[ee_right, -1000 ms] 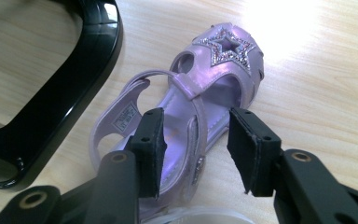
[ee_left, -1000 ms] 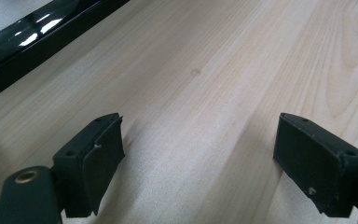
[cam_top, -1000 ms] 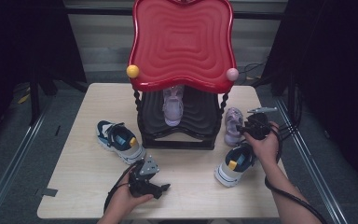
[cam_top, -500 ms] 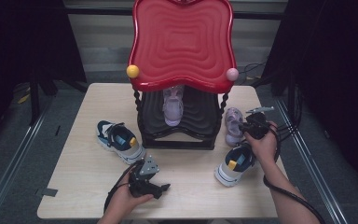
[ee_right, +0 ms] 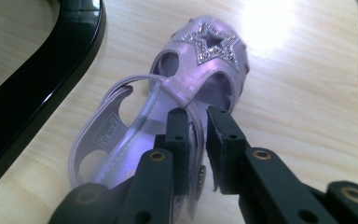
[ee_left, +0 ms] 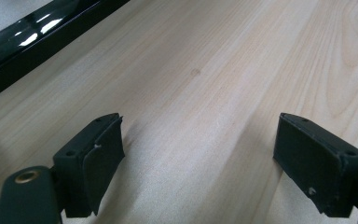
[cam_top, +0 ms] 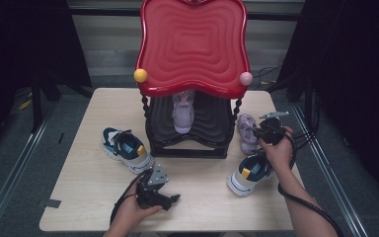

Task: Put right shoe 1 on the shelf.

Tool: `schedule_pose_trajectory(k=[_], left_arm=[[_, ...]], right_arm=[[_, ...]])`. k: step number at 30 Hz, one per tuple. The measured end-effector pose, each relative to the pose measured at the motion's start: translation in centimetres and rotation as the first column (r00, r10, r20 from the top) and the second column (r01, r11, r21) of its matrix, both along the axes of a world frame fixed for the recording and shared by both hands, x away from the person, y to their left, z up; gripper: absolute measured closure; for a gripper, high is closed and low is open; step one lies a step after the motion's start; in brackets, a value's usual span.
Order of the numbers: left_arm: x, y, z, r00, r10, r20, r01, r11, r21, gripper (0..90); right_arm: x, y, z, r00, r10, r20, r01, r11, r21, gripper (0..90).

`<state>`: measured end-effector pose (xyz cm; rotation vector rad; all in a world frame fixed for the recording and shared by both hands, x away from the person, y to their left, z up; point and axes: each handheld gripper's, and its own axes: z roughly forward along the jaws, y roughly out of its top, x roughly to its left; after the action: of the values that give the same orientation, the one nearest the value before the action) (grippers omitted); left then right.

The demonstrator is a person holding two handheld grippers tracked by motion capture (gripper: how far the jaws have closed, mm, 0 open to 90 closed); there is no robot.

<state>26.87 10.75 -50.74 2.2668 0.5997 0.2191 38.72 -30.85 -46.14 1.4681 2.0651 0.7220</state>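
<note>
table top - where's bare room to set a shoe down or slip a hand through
Free: the table's far left corner behind the blue sneaker, and the front middle strip between the left gripper and the second sneaker. Crowded: the right edge, where the right gripper, its jaws just closed on the purple sandal's side, sits tight beside the black rack.

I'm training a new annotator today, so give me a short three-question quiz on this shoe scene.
1. True or false: the right gripper has its jaws closed on the side of the purple sandal.
2. Which holds nothing? A) left gripper B) right gripper
3. What sits on the lower shelf of the rack, under its red top?

Key:
1. True; the jaws have just been closing and now pinch the sandal's side.
2. A; its jaws stand wide apart over bare table.
3. A second purple sandal.
</note>
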Motion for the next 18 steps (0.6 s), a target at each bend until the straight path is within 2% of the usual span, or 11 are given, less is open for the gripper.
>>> schedule_pose_trajectory(k=[3, 5, 7, 9, 11, 18], left_arm=[[0.0, 0.0, 0.0, 1.0, 0.0, 0.001, 0.0, 1.0, 0.0, 15.1], [0.0, 0.0, 0.0, 1.0, 0.0, 0.001, 0.0, 1.0, 0.0, 15.1], [0.01, 0.0, 0.0, 1.0, -0.002, 0.0, 0.002, 1.0, 0.0, 15.1], [0.01, 0.0, 0.0, 1.0, -0.002, 0.0, 0.002, 1.0, 0.0, 15.1], [0.01, 0.0, 0.0, 1.0, -0.002, 0.0, 0.002, 1.0, 0.0, 15.1], [0.01, 0.0, 0.0, 1.0, -0.002, 0.0, 0.002, 1.0, 0.0, 15.1]], right_arm=[[0.04, -0.04, -0.38, 0.9999, -0.01, -0.002, 0.01, 1.0, 0.005, 77.5], [0.08, -0.08, -0.65, 0.9998, -0.018, -0.001, 0.018, 0.999, 0.03, 77.7], [0.13, -0.12, -0.7, 0.9996, -0.027, -0.002, 0.027, 0.999, 0.034, 79.9], [0.15, -0.1, -0.69, 0.9997, -0.026, 0.003, 0.026, 0.999, 0.027, 82.8], [0.09, -0.04, -0.59, 0.9997, -0.025, 0.009, 0.025, 1.0, 0.001, 84.2], [-0.2, -0.15, -0.18, 0.9961, -0.035, 0.082, 0.036, 0.999, -0.013, 85.4]])
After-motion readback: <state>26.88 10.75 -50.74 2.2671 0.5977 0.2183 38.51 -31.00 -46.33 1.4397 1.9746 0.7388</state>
